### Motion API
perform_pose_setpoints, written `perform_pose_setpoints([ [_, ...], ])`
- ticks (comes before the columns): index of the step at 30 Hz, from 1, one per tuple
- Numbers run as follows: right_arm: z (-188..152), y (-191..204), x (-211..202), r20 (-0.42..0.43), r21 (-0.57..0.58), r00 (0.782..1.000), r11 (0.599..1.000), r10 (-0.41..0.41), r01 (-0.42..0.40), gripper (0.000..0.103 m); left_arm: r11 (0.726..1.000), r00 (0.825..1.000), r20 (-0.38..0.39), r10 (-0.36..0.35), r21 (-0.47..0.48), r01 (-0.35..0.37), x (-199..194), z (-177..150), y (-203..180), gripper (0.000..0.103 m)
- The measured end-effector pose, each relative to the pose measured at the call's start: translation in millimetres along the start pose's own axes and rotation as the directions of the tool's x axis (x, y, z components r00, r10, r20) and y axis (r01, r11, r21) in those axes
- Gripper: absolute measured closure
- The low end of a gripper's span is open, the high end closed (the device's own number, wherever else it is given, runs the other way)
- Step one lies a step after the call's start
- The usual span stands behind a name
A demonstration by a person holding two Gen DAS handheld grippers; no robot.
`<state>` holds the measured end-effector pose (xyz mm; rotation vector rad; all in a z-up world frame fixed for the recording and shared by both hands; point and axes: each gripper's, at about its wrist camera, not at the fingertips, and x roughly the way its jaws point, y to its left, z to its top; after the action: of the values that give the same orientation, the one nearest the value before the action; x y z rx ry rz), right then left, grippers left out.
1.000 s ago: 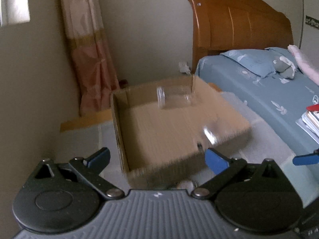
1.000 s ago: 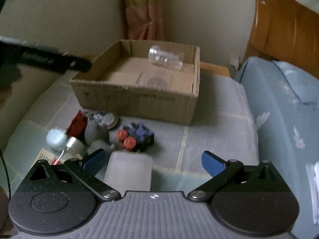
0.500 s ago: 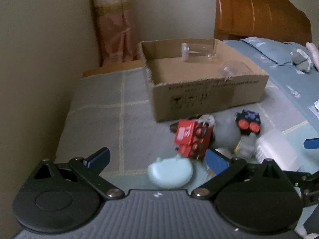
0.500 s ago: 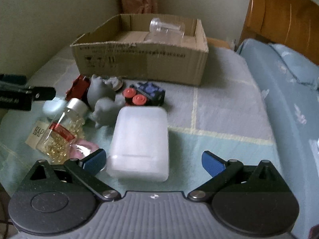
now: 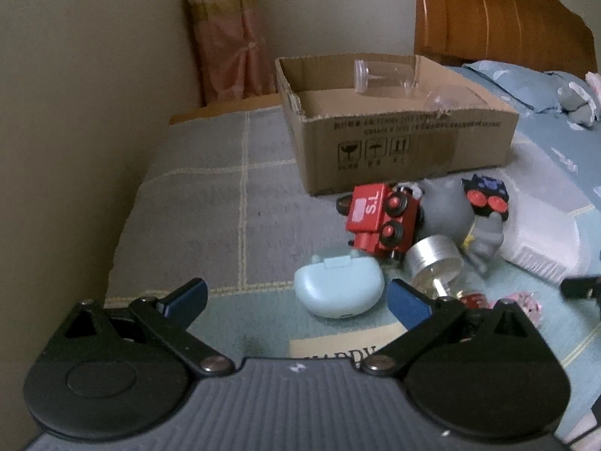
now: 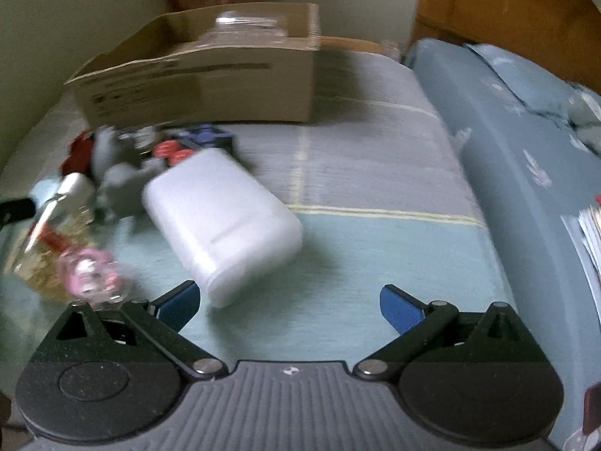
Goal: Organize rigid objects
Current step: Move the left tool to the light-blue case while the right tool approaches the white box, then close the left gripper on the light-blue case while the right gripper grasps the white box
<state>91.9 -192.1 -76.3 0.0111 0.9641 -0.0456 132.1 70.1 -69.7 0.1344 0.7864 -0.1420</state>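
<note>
A cardboard box [image 5: 405,139] [image 6: 210,79] stands at the back of the checked cloth with clear plastic cups [image 5: 379,80] lying inside. In front of it lies a heap: a red toy truck [image 5: 379,221], a pale blue case [image 5: 338,289], a silver-capped bottle [image 5: 432,259], grey figures [image 5: 447,210], a dark blue toy car [image 5: 486,195] and a white plastic container [image 6: 221,221] [image 5: 541,240]. My left gripper [image 5: 296,297] is open, low over the cloth just short of the blue case. My right gripper [image 6: 289,302] is open, with the near end of the white container by its left fingertip.
A wall runs along the left side. A bed with blue bedding [image 6: 526,173] and a wooden headboard [image 5: 499,18] borders the right. A pink curtain [image 5: 225,37] hangs behind the box. A pink trinket [image 6: 94,274] and a printed card [image 5: 338,349] lie near the heap.
The left gripper has pulled back from above the box and come down low toward the blue case. The right gripper has closed in on the white container, which now lies slanted.
</note>
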Motion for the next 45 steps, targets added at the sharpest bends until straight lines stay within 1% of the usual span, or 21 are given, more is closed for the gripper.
perform_pose_setpoints([
  [2, 1, -10, 7, -0.011, 0.035, 0.999, 0.999, -0.030, 0.031, 0.000, 1.000, 1.000, -0.011, -0.004, -0.007, 0.004, 4, -1, 0, 0.002],
  [4, 1, -15, 9, -0.001, 0.045, 0.999, 0.998, -0.052, 0.052, 0.000, 1.000, 1.000, -0.023, -0.012, -0.008, 0.012, 8, -1, -1, 0.002],
  [9, 1, -16, 10, 0.008, 0.035, 0.999, 0.998, -0.043, 0.043, 0.000, 1.000, 0.998, -0.050, -0.026, -0.002, 0.026, 20, -1, -4, 0.002],
  [19, 2, -16, 11, 0.025, 0.023, 0.999, 0.999, -0.034, 0.033, 0.000, 0.995, 0.995, -0.058, -0.080, -0.066, 0.076, 36, 4, 6, 0.002],
  [22, 1, -16, 11, 0.028, 0.023, 0.999, 0.999, -0.035, 0.034, 0.000, 0.996, 0.996, -0.048, -0.069, -0.064, 0.066, 35, 5, 9, 0.005],
  [25, 1, -16, 11, 0.026, 0.023, 0.999, 0.999, -0.035, 0.034, 0.000, 0.999, 0.998, -0.048, -0.043, -0.035, 0.041, 34, 4, 11, 0.022],
  [27, 2, -16, 11, 0.019, 0.024, 0.999, 0.999, -0.034, 0.034, 0.000, 0.999, 0.999, -0.040, -0.031, -0.013, 0.030, 33, 3, 13, 0.023],
  [29, 2, -15, 9, 0.007, 0.019, 1.000, 0.999, -0.028, 0.028, 0.000, 1.000, 0.999, -0.044, -0.020, -0.019, 0.020, 32, 2, 18, 0.023],
  [32, 4, -11, 3, 0.004, 0.010, 1.000, 1.000, -0.001, 0.001, 0.000, 0.999, 0.999, -0.049, -0.014, -0.039, 0.012, 32, 1, 25, 0.024],
  [36, 17, -3, -18, 0.059, 0.011, 0.997, 0.999, 0.042, -0.043, 0.000, 0.998, 0.999, -0.047, -0.016, -0.054, 0.013, 33, 1, 27, 0.023],
  [38, 27, 6, -27, 0.109, -0.013, 0.993, 0.999, 0.042, -0.041, 0.000, 0.998, 0.999, -0.047, -0.019, -0.063, 0.016, 33, 1, 27, 0.023],
  [40, 37, 18, -29, 0.135, -0.040, 0.990, 0.998, 0.049, -0.044, 0.000, 0.997, 0.999, -0.046, -0.025, -0.074, 0.022, 35, 1, 28, 0.023],
  [43, 48, 43, -22, 0.155, -0.097, 0.987, 0.995, 0.040, -0.025, 0.000, 0.996, 0.999, -0.046, -0.027, -0.092, 0.022, 36, 1, 28, 0.023],
  [45, 51, 58, -11, 0.149, -0.140, 0.989, 0.990, 0.022, -0.001, 0.000, 0.995, 0.999, -0.048, -0.024, -0.095, 0.019, 36, 0, 28, 0.023],
])
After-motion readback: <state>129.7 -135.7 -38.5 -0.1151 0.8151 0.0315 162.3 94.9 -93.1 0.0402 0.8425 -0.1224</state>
